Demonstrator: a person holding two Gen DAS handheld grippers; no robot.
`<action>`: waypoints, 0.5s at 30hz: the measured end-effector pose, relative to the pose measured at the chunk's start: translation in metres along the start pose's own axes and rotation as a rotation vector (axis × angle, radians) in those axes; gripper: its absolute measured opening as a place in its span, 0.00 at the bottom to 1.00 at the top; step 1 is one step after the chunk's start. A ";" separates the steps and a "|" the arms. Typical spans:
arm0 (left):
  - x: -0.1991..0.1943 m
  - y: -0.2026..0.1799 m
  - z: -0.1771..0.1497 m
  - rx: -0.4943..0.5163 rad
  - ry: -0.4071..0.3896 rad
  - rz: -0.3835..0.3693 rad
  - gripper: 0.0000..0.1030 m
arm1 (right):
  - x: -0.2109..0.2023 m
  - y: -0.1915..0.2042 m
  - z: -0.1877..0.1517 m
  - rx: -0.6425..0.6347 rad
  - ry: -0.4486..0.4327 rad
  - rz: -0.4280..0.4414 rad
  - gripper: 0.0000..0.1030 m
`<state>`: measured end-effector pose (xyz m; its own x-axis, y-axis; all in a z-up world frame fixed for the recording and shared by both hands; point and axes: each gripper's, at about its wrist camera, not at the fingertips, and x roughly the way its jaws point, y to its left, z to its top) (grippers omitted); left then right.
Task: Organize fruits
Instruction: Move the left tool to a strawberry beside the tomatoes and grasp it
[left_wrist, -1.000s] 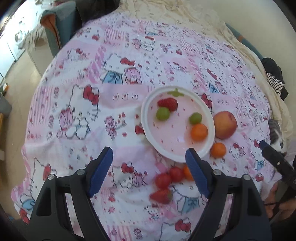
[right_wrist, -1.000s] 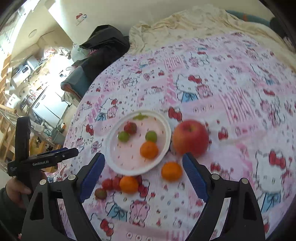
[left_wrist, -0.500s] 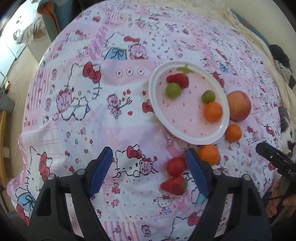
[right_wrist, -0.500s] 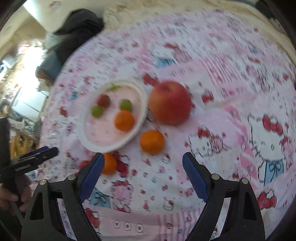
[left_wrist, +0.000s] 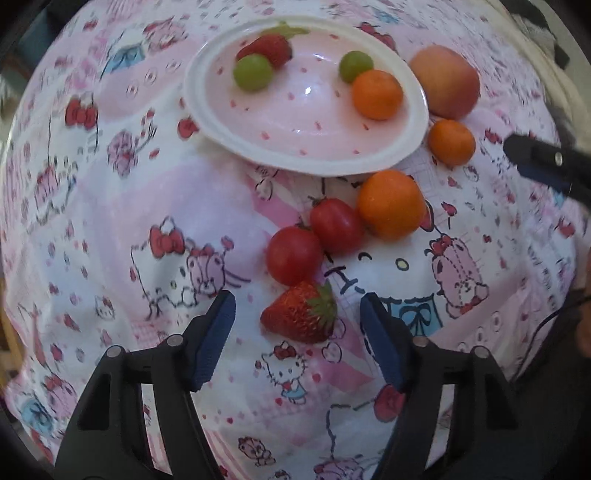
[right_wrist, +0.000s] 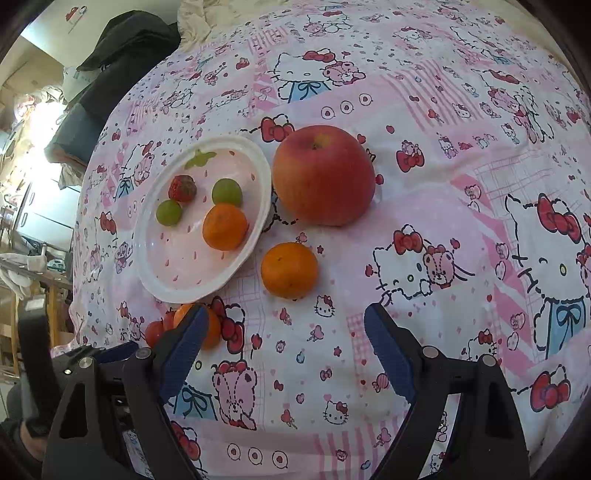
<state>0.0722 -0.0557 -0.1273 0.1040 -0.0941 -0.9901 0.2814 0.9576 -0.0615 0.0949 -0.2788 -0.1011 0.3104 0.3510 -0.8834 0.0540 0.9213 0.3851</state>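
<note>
A loose strawberry lies on the printed bedsheet between the blue pads of the left claw, whose jaws are closing but do not yet touch it; a second ago the same claw stood higher and wider, with the plate near the middle of its view, so the person appears to have dropped onto this berry as the next fruit to move. Just above it two glossy red tomatoes touch each other, with a dimpled orange mandarin against the upper one. The smooth white oval plate, its pink bowl speckled, already holds a strawberry, two green grapes and a mandarin, suggesting the sorting is partly done. Beside the plate sit a large red apple and another mandarin, both on the soft, slightly rumpled cloth. The right claw hangs wide and empty, and now lower over that mandarin than before.
</note>
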 end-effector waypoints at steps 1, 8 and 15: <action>0.000 -0.004 0.000 0.021 -0.006 0.014 0.65 | 0.000 0.000 0.001 0.002 0.001 0.000 0.86; -0.004 -0.005 -0.005 0.041 -0.015 0.004 0.32 | 0.002 -0.003 0.003 0.003 0.004 -0.006 0.86; -0.031 0.014 -0.007 -0.013 -0.048 -0.044 0.29 | -0.005 -0.007 0.006 0.018 -0.013 0.025 0.86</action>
<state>0.0662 -0.0373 -0.0987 0.1377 -0.1487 -0.9792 0.2739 0.9558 -0.1067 0.0983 -0.2877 -0.0974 0.3245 0.3718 -0.8697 0.0626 0.9090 0.4120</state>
